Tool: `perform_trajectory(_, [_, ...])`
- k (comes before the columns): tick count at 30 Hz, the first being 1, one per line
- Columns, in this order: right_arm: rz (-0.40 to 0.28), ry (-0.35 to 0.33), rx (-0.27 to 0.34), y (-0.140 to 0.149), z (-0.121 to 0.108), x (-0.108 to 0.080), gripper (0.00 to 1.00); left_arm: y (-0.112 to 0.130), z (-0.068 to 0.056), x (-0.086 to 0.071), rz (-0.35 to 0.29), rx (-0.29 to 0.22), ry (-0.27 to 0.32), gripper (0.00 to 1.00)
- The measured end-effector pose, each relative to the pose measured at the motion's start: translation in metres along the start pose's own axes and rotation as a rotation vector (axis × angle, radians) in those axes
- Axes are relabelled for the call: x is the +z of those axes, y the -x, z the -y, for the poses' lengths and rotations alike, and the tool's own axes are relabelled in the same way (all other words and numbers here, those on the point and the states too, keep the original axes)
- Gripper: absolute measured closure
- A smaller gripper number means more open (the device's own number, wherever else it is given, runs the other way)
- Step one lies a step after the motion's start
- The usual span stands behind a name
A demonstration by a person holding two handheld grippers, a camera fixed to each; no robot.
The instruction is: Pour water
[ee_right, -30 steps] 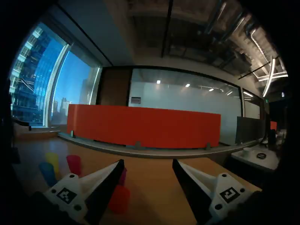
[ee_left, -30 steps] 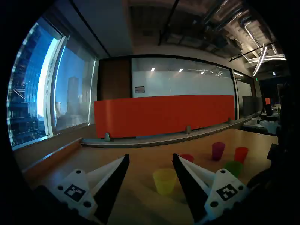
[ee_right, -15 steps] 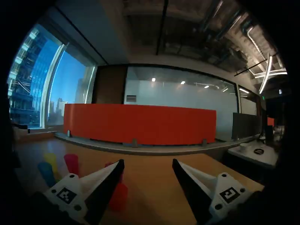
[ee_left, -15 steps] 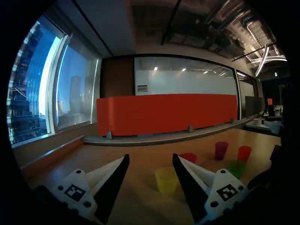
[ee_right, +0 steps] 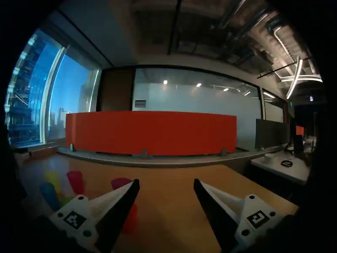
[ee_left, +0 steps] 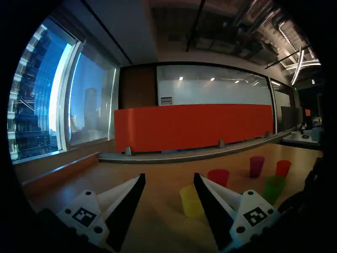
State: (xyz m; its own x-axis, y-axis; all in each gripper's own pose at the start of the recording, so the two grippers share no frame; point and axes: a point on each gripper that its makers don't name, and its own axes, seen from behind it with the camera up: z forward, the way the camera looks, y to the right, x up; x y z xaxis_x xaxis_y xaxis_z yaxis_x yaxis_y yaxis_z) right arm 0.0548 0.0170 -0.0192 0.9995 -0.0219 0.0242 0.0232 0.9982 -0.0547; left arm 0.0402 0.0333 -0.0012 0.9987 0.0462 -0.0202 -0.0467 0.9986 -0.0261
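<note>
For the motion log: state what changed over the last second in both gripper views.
The left gripper turned slightly left, so the yellow cup and orange partition slid right in its view. The right gripper turned slightly right, and its scene slid left. Nothing was grasped or released. Both grippers stayed open and empty; the cups stayed standing on the table.

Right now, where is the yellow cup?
In the left gripper view the yellow cup stands on the wooden table just right of centre, partly hidden by one finger of the left gripper, with the red cup close behind it.
</note>
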Motion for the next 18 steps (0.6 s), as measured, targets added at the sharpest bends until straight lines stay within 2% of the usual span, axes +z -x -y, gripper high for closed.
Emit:
perform_trajectory(6, [0.017, 0.01, -0.008, 0.001, 0.003, 0.002, 0.01, 0.014, 0.012, 0.001, 0.008, -0.016, -0.017, 0.16])
perform_trajectory(18, [0.03, 0.001, -0.016, 0.001, 0.019, 0.007, 0.01, 0.03, 0.028, -0.001, 0.021, -0.042, -0.026, 0.16])
